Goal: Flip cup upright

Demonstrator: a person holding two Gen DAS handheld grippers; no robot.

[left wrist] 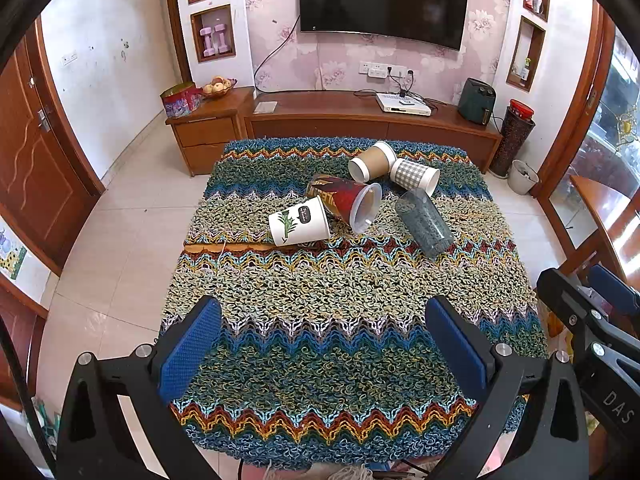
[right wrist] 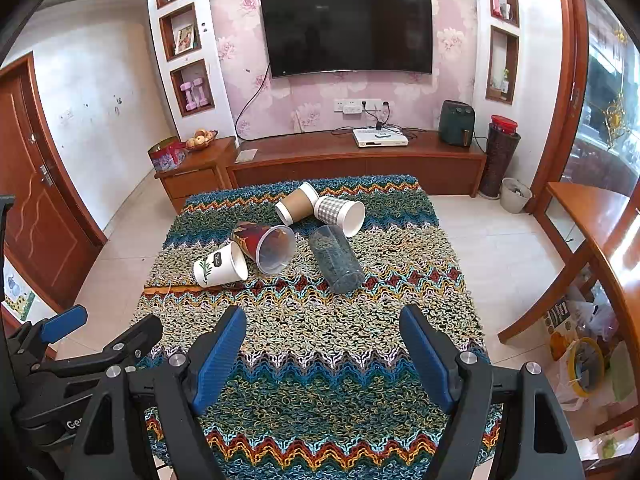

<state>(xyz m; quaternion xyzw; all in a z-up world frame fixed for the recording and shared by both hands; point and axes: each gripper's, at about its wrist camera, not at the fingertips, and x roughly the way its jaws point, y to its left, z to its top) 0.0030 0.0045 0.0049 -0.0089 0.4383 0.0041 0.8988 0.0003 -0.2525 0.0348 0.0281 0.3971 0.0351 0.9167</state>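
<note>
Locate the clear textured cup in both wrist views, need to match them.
Left wrist: clear textured cup lies on its side right of centre, rightmost of the five cups, mouth toward the camera.
Right wrist: same cup sits near centre, just ahead of the open right hand-held gripper.
Shared landmark: the checked cup lies directly behind it in both.

The white cup's (left wrist: 299,222) label lettering seems too small to read.
</note>
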